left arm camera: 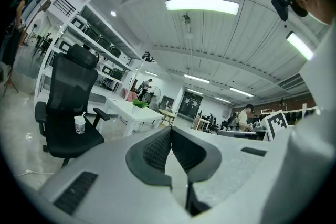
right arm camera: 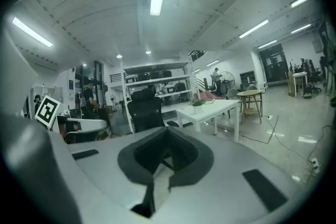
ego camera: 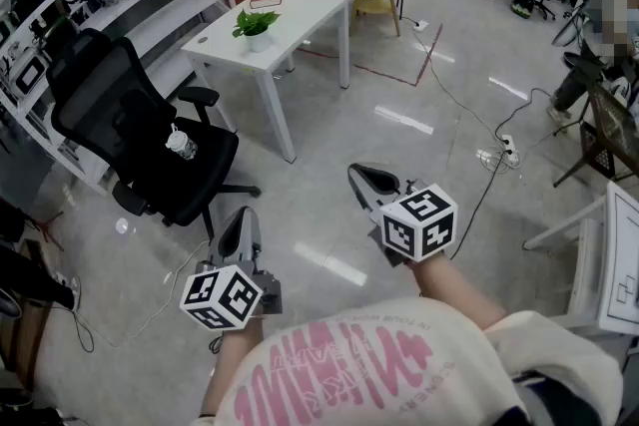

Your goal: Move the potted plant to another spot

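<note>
Standing well back from the white table (ego camera: 305, 13), we hold the left gripper (ego camera: 242, 219) and the right gripper (ego camera: 364, 177) out over the floor (ego camera: 399, 85), each with its jaws pressed together on nothing. The potted plant (ego camera: 257, 27) sits on that tabletop, well apart from both tools, beyond a black office chair (ego camera: 130, 130).

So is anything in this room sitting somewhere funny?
Yes: a small white drink cup stands on the seat of the black mesh office chair, not on a table. The green potted plant sits upright on the white table.
</note>
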Tool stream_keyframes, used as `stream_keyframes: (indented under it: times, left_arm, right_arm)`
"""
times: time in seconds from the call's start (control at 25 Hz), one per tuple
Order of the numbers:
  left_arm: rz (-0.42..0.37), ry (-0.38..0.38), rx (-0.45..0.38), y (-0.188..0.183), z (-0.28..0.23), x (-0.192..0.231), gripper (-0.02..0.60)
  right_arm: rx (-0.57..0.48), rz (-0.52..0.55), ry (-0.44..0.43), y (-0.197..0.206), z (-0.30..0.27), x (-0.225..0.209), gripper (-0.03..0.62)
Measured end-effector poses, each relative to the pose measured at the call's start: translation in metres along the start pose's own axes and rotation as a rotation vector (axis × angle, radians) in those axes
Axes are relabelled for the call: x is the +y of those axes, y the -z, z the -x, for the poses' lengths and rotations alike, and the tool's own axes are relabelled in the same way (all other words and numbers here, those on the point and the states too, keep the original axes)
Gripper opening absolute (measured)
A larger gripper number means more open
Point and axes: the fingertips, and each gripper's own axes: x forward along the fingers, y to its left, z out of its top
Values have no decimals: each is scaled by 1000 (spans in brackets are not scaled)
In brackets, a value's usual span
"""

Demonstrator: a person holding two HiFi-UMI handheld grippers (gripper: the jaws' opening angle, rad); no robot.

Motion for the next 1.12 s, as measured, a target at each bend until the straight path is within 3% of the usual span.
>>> stream_keyframes:
  times: [0.44,0.6,0.84,1.12]
  left_arm:
    - [14,35,-25,-20,-9,23,3]
    - [9,52,-28,-28,-10,43,3]
    - [67,87,33,-4,-8,60,3]
    - [122,69,85,20,-7,78,3]
  right_arm:
    - [-19,13,30,-11,-22,4,6]
    - [-66,-44,40,-16,-35,10,6]
    - [-62,-206,49,14,-47,20,6]
    - [-2,-210,76,34,-59,15,6]
